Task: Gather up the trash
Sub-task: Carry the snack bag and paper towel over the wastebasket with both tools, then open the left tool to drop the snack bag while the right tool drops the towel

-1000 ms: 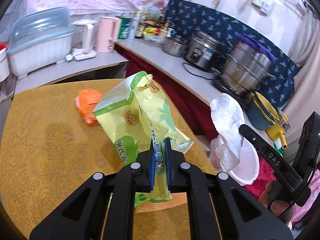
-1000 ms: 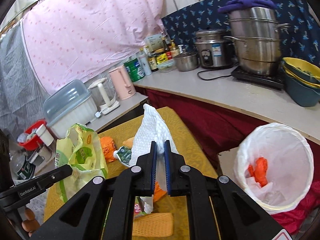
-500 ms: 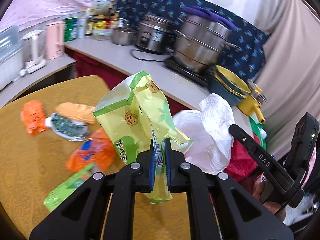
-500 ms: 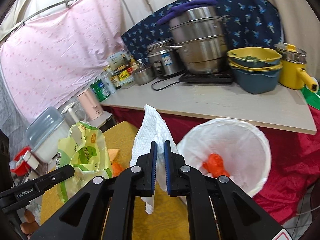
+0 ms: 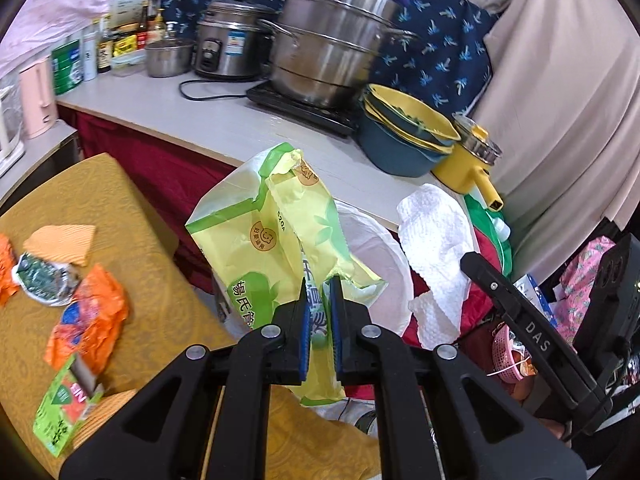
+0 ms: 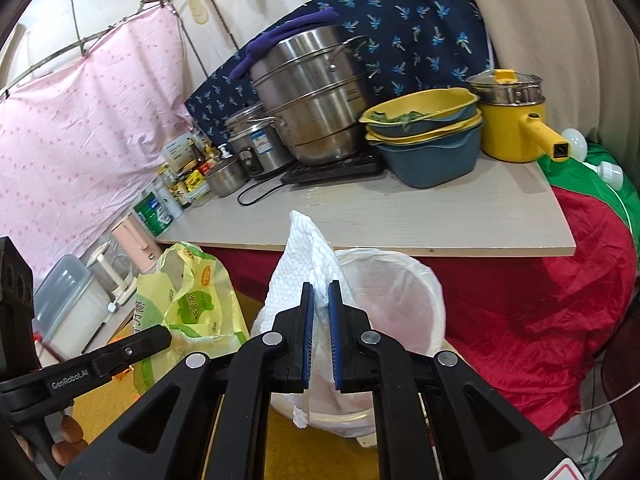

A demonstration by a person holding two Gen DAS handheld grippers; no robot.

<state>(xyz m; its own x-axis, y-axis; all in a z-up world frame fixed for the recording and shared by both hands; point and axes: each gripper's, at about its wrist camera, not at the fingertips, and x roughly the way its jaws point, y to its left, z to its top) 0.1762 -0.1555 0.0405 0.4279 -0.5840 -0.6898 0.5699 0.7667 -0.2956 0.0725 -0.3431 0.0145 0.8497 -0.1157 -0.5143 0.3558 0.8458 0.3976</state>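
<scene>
My left gripper (image 5: 319,292) is shut on a yellow-green plastic bag (image 5: 264,236) and holds it up at the table's edge, in front of the white-lined trash bin (image 5: 380,248). My right gripper (image 6: 321,296) is shut on a white paper towel (image 6: 302,276) and holds it over the near rim of the trash bin (image 6: 404,300). The bag also shows in the right wrist view (image 6: 188,300), left of the towel. The towel shows in the left wrist view (image 5: 436,240), right of the bag.
Orange wrappers (image 5: 88,316), a green-silver packet (image 5: 40,276), an orange cloth (image 5: 60,240) and a green carton (image 5: 60,404) lie on the yellow table (image 5: 100,200). The counter (image 6: 400,216) behind holds steel pots (image 6: 312,96), stacked bowls (image 6: 424,136) and a yellow pot (image 6: 512,128). Red cloth (image 6: 540,308) is right of the bin.
Both grippers have swung right from the table toward the trash bin, still holding the bag and the towel. The bin is now close in front of both.
</scene>
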